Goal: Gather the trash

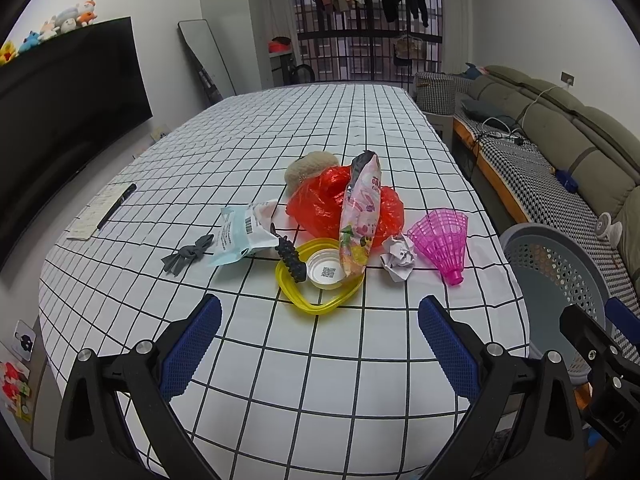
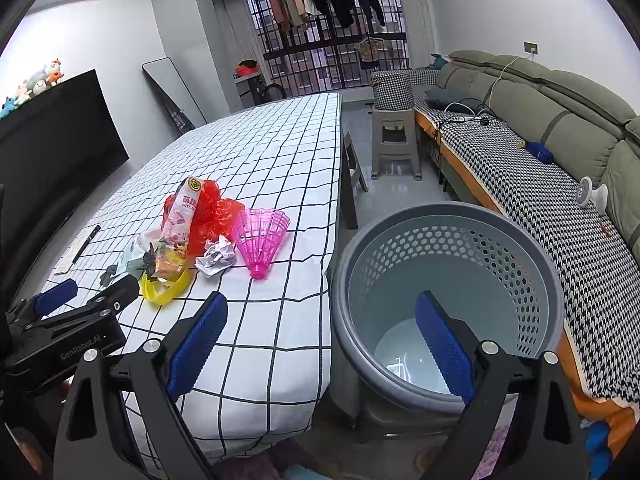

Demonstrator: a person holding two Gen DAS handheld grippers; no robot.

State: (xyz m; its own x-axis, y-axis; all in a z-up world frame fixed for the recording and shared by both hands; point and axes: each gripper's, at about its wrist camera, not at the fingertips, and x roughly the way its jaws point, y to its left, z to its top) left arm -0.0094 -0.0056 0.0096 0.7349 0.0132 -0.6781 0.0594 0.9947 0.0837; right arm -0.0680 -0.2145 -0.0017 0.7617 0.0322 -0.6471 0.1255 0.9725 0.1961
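Observation:
A pile of trash lies on the checked table (image 1: 280, 360): a red plastic bag (image 1: 320, 204), a pink snack wrapper (image 1: 360, 220), a crumpled paper ball (image 1: 398, 258), a pink plastic shuttlecock (image 1: 444, 240), a yellow ring (image 1: 304, 300) with a white lid (image 1: 326, 272), and a pale blue packet (image 1: 240, 236). My left gripper (image 1: 320, 344) is open and empty, just short of the pile. My right gripper (image 2: 320, 340) is open and empty, above the table's edge and the grey perforated basket (image 2: 452, 240). The pile also shows in the right wrist view (image 2: 208, 220).
A black spiky piece (image 1: 290, 260) and a dark bow (image 1: 192, 254) lie by the pile, a beige lump (image 1: 310, 164) behind it. A pen on a notepad (image 1: 116, 206) sits far left. A sofa (image 2: 540, 152) runs along the right; a stool (image 2: 394, 140) stands beyond the basket.

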